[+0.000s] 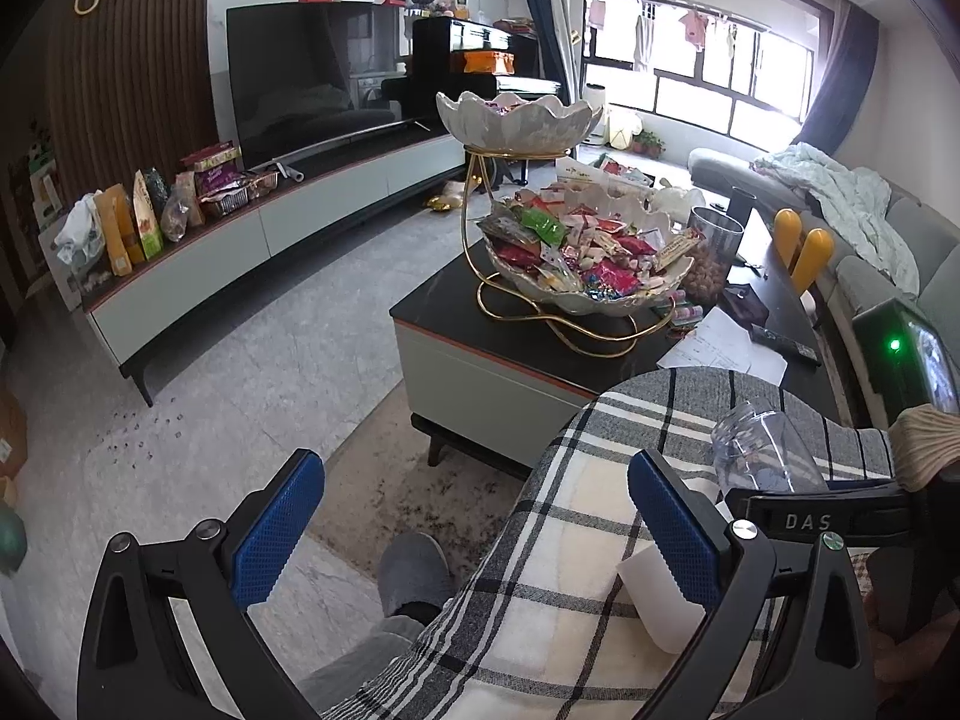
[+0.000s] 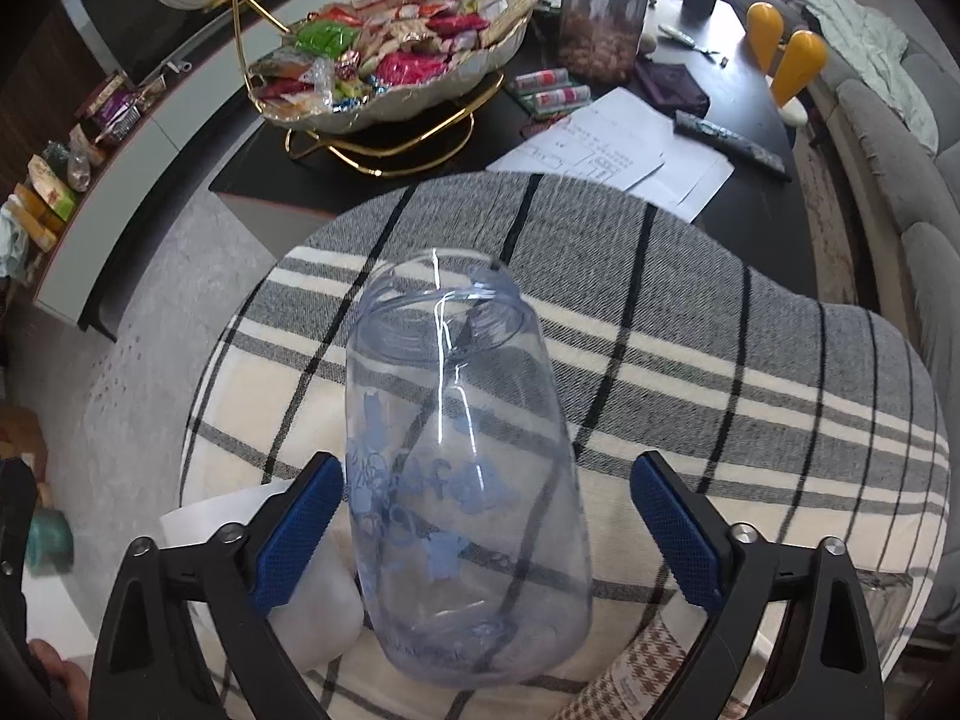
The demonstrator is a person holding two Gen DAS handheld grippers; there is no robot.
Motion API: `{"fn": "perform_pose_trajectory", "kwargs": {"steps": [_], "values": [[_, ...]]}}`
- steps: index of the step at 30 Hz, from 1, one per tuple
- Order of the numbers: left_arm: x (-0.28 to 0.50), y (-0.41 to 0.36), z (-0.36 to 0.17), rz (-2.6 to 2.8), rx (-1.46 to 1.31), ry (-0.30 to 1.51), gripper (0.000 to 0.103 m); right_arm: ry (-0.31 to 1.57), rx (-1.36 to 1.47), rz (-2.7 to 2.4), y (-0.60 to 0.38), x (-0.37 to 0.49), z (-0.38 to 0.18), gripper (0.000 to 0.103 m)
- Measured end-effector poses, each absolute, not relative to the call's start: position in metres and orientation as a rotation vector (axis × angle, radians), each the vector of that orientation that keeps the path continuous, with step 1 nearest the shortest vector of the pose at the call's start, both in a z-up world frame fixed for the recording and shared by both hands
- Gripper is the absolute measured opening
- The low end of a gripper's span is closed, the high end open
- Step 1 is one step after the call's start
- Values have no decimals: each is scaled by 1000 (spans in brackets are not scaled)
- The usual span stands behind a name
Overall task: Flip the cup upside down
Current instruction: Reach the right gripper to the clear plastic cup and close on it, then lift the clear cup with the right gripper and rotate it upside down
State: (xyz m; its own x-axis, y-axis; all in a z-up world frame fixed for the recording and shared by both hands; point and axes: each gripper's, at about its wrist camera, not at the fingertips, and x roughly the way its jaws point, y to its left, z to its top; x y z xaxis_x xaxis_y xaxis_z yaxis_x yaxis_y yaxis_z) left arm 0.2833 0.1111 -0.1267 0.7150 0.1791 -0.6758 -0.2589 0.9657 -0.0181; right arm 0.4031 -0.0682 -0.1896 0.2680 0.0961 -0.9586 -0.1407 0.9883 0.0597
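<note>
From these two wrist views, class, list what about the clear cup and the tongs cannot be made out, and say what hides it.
- Right wrist view: whether the right tongs grip the clear cup. One pad is at its wall and the other stands apart, so contact is unclear.
- Left wrist view: most of the cup is hidden behind the right tongs' black body.
- Both views: what lies under the plaid blanket.

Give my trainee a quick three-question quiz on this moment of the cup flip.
1. True or false: the right gripper is clamped on the clear plastic cup.
2. Which end of the cup points away from the right wrist camera: A) mouth, B) base?
3. What lies under the cup?

Key: 1. False; the jaws stand wide, only one pad near the wall. 2. A. 3. The plaid blanket.
</note>
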Motion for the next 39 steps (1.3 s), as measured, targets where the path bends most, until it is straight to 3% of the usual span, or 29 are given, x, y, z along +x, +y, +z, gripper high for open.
{"fn": "perform_pose_trajectory", "kwargs": {"steps": [3, 4, 10, 17, 27, 39], "values": [[283, 112, -127, 244, -116, 734, 103, 1308, -9, 179, -69, 404, -195, 75], [283, 112, -127, 245, -116, 734, 103, 1315, 2, 189, -68, 404, -197, 74], [281, 112, -126, 245, -111, 731, 103, 1285, 15, 179, -72, 400, -190, 73], [260, 117, -104, 239, -126, 698, 103, 1201, 16, 179, -71, 380, -145, 73], [179, 129, -53, 239, -90, 615, 103, 1154, 190, 137, -85, 274, -91, 73], [76, 151, -59, 241, -53, 588, 103, 1175, 301, 68, -77, 158, -128, 73]]}}
